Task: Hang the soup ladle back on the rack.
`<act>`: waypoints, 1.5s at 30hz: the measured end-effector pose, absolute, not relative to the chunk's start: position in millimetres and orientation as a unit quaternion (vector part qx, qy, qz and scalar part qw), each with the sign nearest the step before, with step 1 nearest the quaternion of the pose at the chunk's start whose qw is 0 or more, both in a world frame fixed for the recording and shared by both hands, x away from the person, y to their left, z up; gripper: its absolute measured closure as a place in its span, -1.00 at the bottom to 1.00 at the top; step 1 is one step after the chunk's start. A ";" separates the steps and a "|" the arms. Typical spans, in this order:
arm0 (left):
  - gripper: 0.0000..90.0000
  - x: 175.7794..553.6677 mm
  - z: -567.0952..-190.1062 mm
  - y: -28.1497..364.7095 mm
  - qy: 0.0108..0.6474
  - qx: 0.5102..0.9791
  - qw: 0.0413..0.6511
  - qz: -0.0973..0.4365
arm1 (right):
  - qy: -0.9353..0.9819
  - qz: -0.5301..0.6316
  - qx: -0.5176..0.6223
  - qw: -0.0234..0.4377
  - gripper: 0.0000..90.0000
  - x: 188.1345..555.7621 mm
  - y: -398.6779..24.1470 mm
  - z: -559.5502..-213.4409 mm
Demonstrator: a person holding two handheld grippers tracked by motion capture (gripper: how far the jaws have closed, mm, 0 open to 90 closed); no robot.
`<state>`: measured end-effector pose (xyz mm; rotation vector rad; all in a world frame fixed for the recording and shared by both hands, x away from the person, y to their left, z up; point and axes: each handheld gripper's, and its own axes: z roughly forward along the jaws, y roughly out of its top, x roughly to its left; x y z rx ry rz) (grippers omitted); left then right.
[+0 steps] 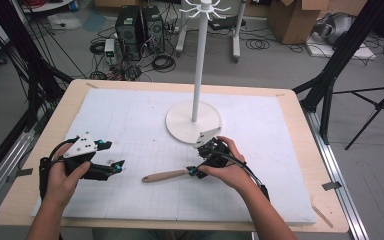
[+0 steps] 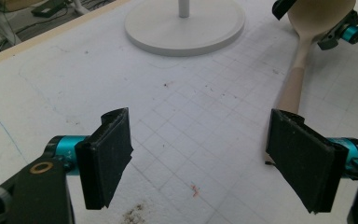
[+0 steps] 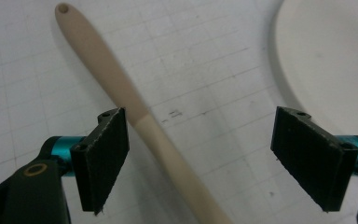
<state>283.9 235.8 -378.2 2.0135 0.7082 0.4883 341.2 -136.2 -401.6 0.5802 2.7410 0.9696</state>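
Observation:
A wooden spoon (image 1: 162,176) lies flat on the white gridded mat (image 1: 130,115), handle pointing left. My right gripper (image 1: 197,160) hovers over its bowl end, open. In the right gripper view the handle (image 3: 121,84) runs between the open jaws of that gripper (image 3: 205,158), close to the left pad, and neither pad touches it. My left gripper (image 1: 114,155) is open at the left of the mat, a short way from the handle's tip. Nothing sits between its jaws (image 2: 200,158), and the spoon (image 2: 298,70) lies ahead to their right.
A white hanging stand with a round base (image 1: 180,122) and a tall pole (image 1: 197,75) rises just behind the right gripper; its base (image 3: 326,60) lies close beside that gripper's right jaw. The wooden table edge (image 1: 300,150) frames the mat. Computers, cables and tripods stand on the floor beyond.

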 end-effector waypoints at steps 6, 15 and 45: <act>-0.49 283.7 -378.7 234.3 0.282 0.822 0.453 0.200 | 0.933 0.296 0.191 0.075 -0.61 341.9 -124.7 -412.8; -0.49 283.9 -379.7 234.3 0.281 0.823 0.452 0.199 | 0.947 0.259 0.172 0.074 -0.45 342.0 -112.2 -421.3; -0.49 282.0 -380.6 235.9 0.277 0.826 0.448 0.201 | 0.966 0.214 0.133 0.063 0.57 332.8 -99.8 -414.1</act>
